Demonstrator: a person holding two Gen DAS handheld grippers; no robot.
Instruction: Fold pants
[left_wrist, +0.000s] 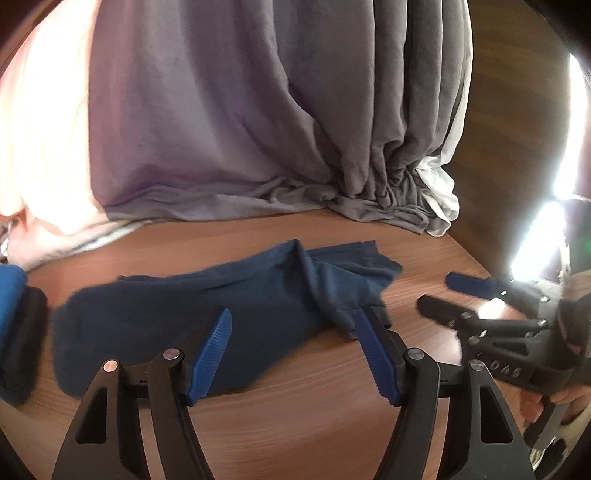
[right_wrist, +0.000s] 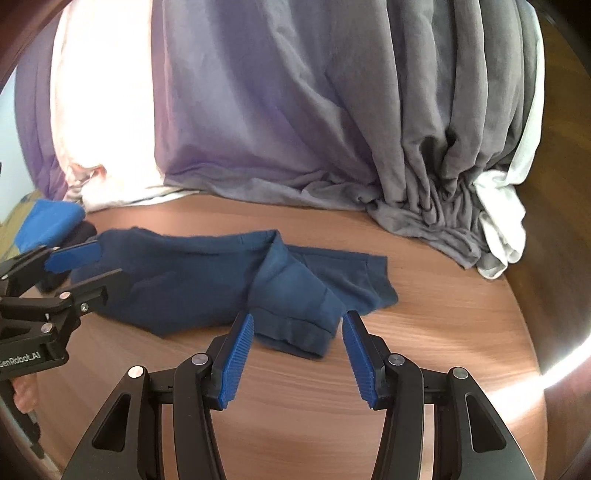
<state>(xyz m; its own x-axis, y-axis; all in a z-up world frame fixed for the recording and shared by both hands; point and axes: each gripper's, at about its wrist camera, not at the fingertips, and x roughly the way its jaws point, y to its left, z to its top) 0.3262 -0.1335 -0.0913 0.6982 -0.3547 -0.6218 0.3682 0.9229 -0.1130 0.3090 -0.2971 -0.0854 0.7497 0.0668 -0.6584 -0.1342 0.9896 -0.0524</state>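
1. I see the pants (right_wrist: 192, 273) as soft, matt navy cloth.
2. My worktop (right_wrist: 424, 332) is smooth wood-grain with slight sheen.
3. At twelve o'clock, curtains (right_wrist: 295, 110) hang in matt grey cloth.
4. My right hand-held gripper (right_wrist: 298, 323) has ribbed blue pads (right_wrist: 236, 365).

Navy pants (right_wrist: 207, 280) crumpled on wooden table (right_wrist: 424, 350), gripper (right_wrist: 298, 325) gaping.

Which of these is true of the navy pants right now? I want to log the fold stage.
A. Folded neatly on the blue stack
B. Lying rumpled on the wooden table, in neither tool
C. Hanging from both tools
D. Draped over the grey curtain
B: the navy pants lie rumpled on the wooden table, while the right tool and left tool stand open.
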